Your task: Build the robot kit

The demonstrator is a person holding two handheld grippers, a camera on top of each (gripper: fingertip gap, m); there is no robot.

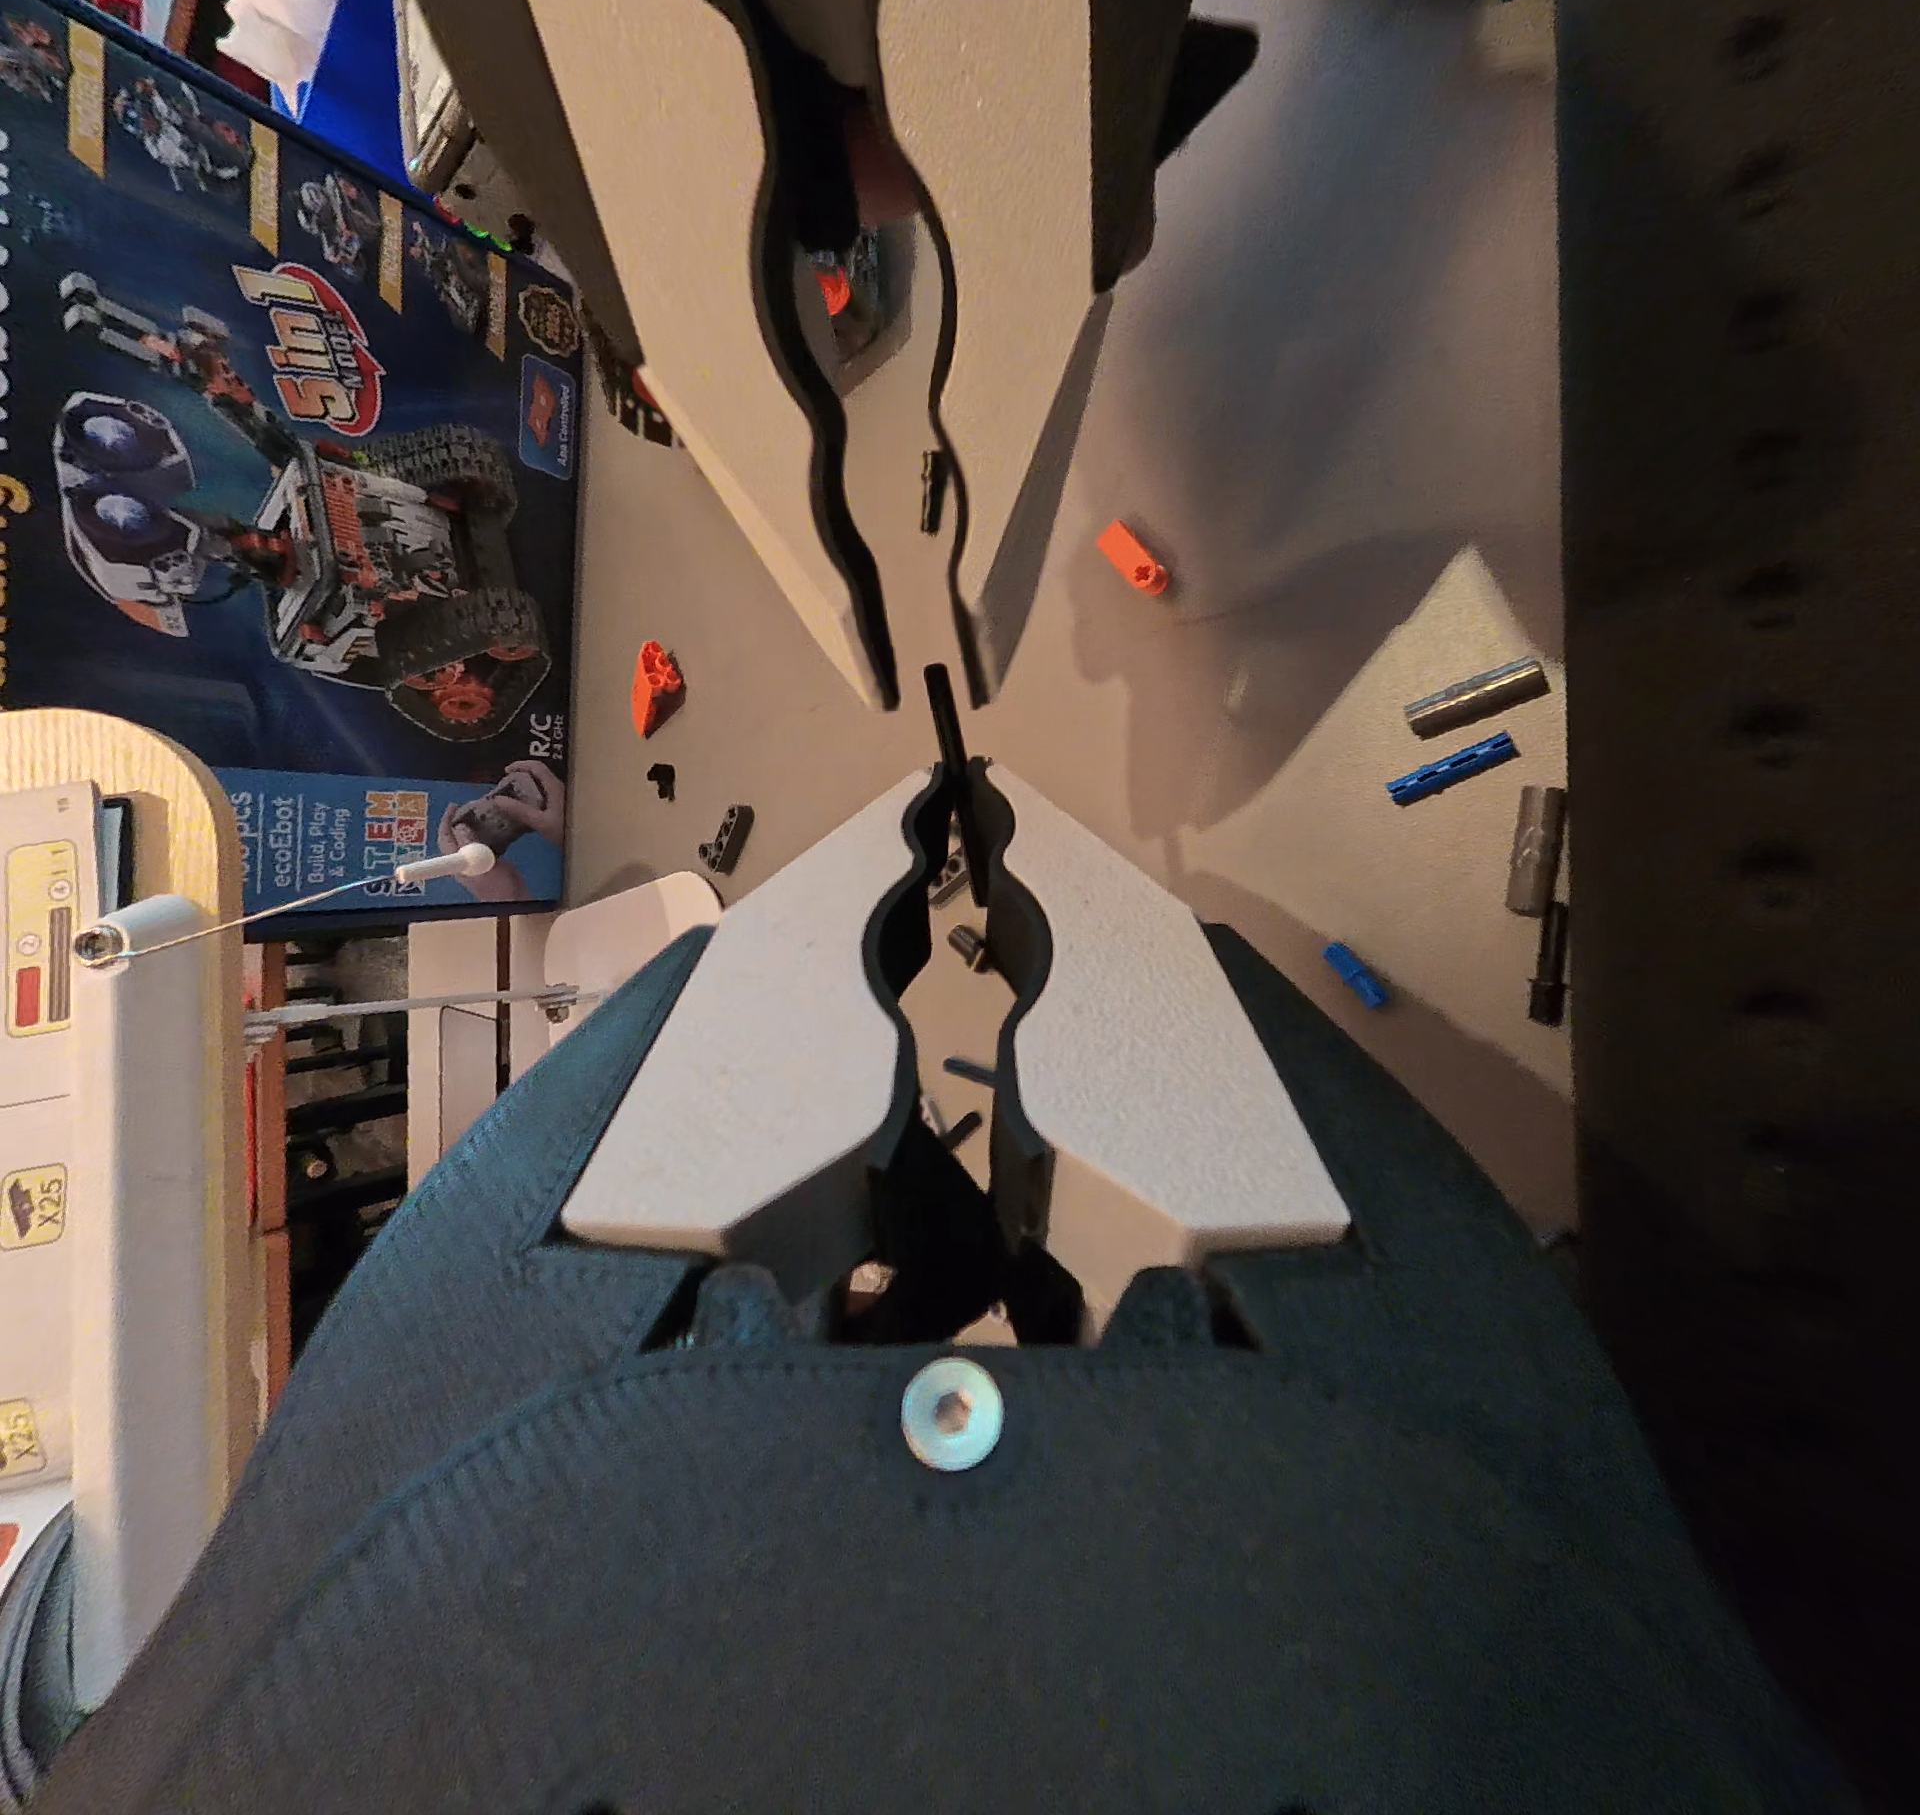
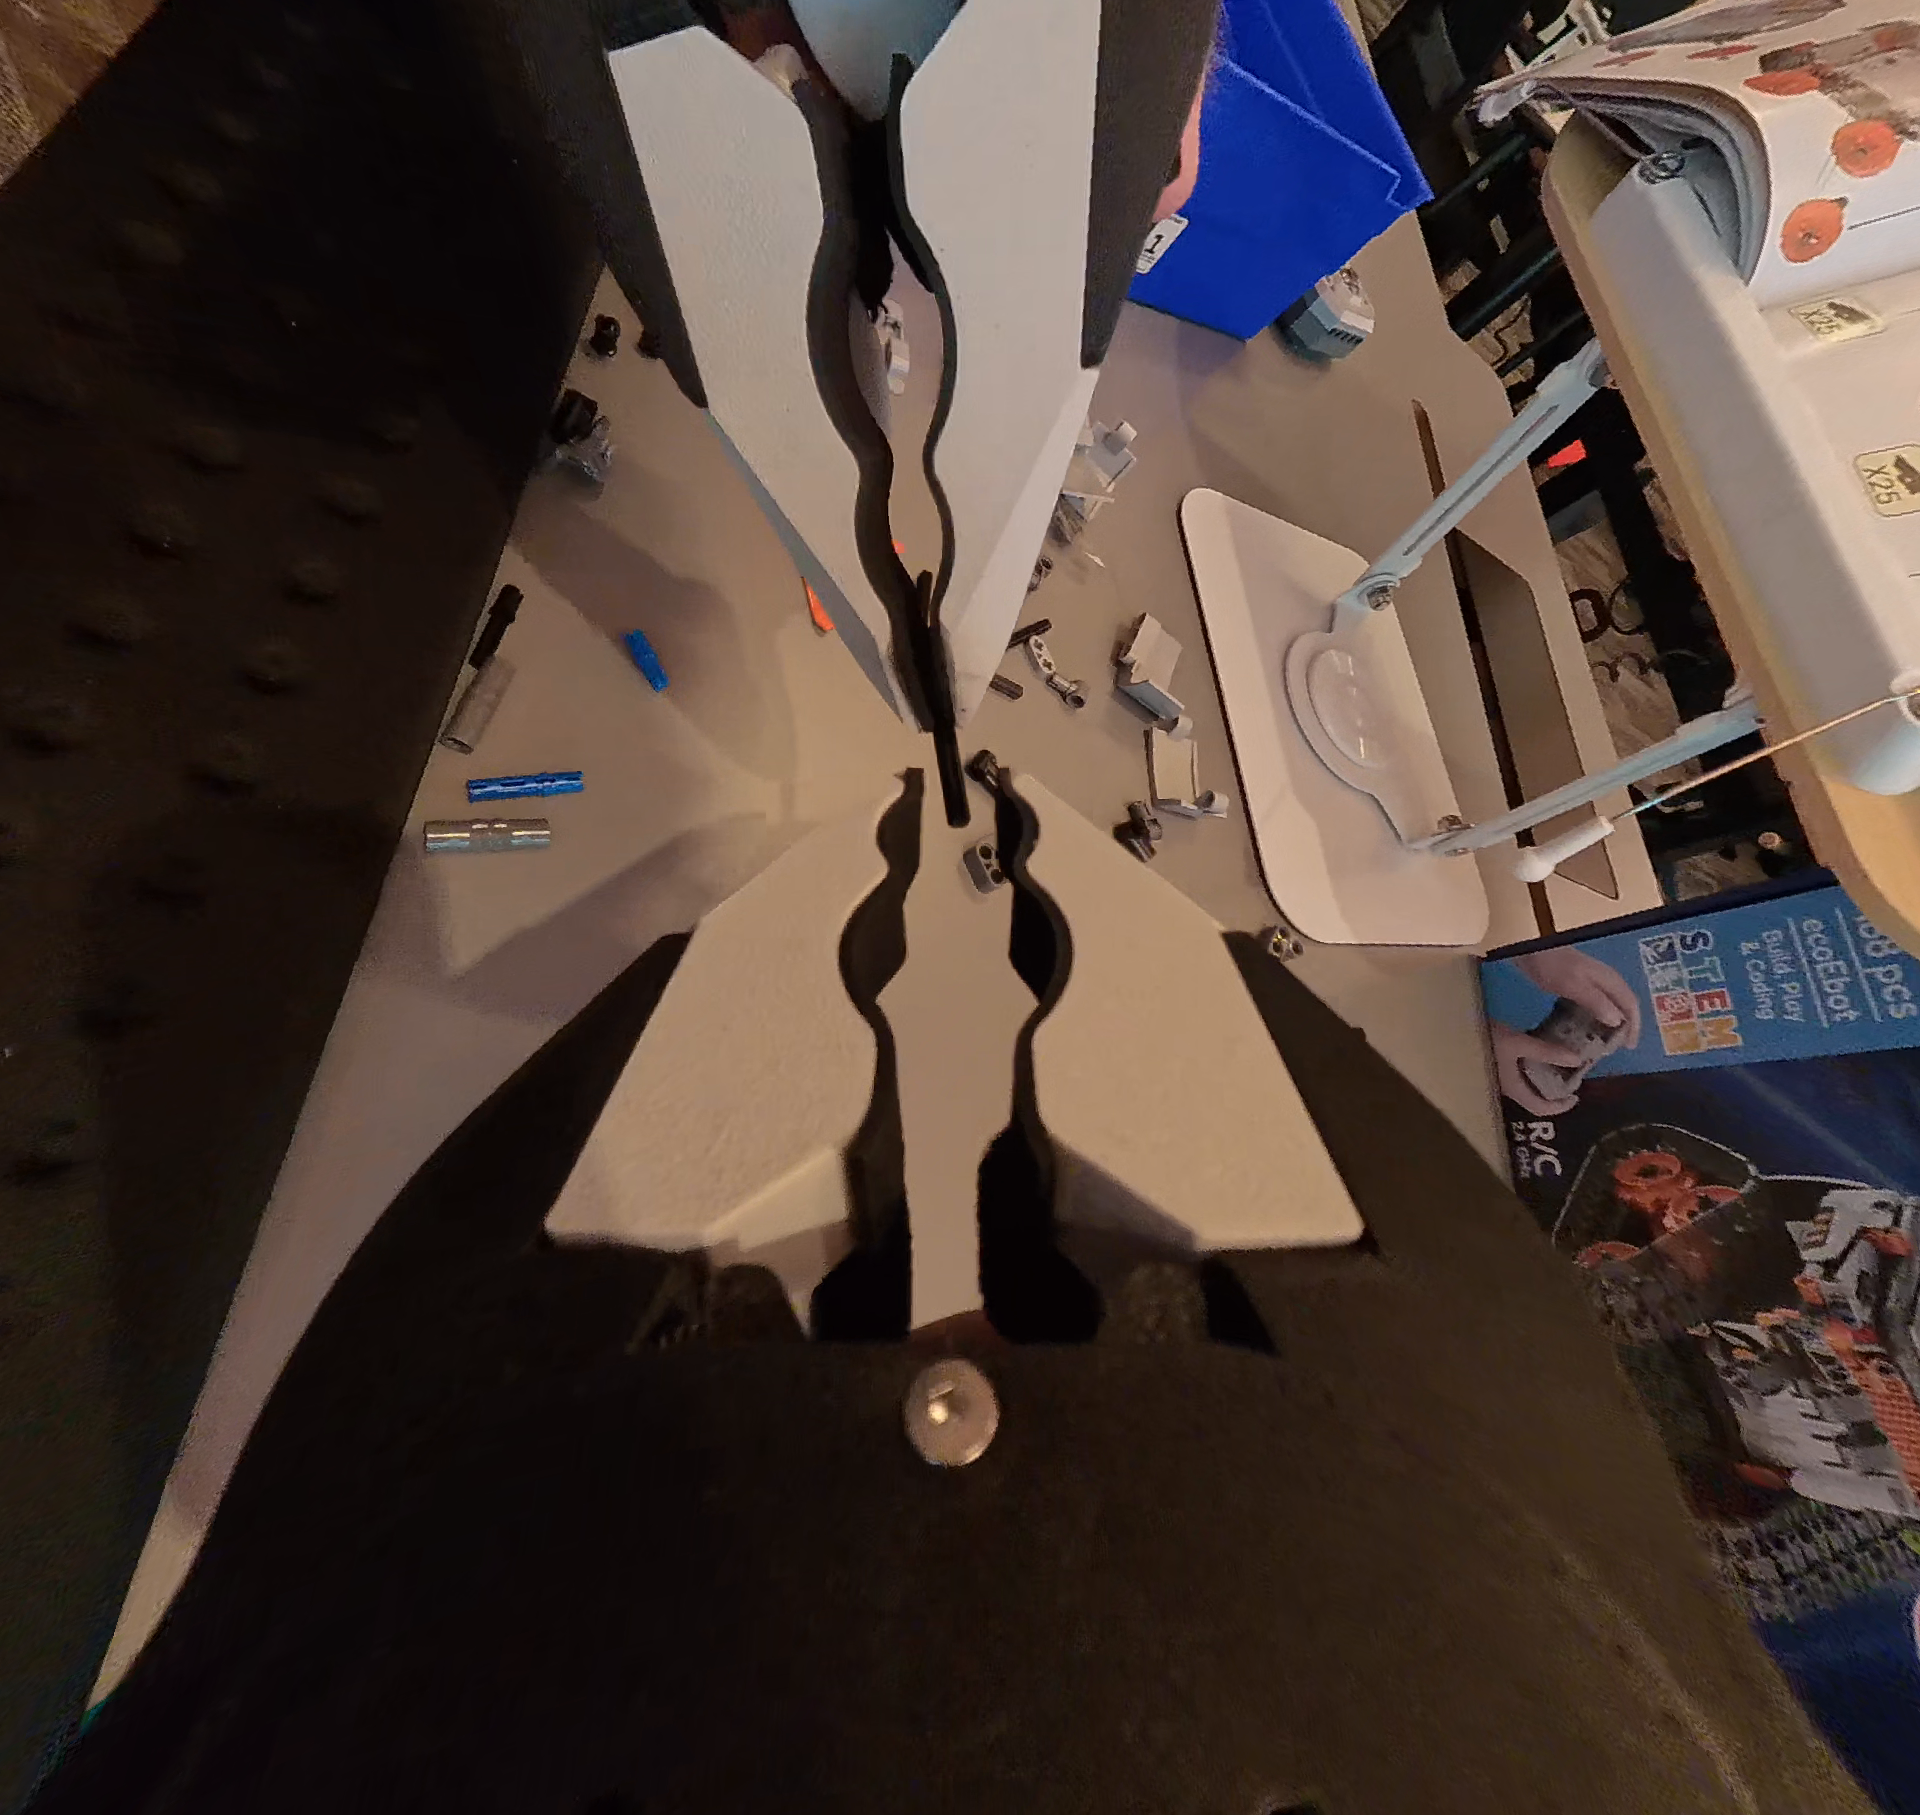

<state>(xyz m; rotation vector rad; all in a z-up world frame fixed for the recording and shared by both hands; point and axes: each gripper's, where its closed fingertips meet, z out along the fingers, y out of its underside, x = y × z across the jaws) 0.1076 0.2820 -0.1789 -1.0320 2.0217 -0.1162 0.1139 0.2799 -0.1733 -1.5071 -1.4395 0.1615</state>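
Left wrist view shows the left tool clenched on a thin black axle, which stands out past the fingertips toward the right tool facing it tip to tip. The axle's long axis runs along the left tool's fingers, and its free end lies in the small gap between the right tool's tips. In the right wrist view the right tool is a little released, its jaws apart, and the same black axle comes from the left tool and ends just between its tips; I cannot tell if they touch it.

For containers, a white tray lies on the beige counter, and the round foot of a book stand sits in it (an open instruction booklet rests on the stand). A blue bin stands farther off; its content is hidden. A dark blue toy box lies flat on the counter.

Loose parts are scattered on the counter: an orange connector, an orange wedge piece, a blue pin, a grey sleeve, and small grey pieces near the tray. A black studded board is beside them.
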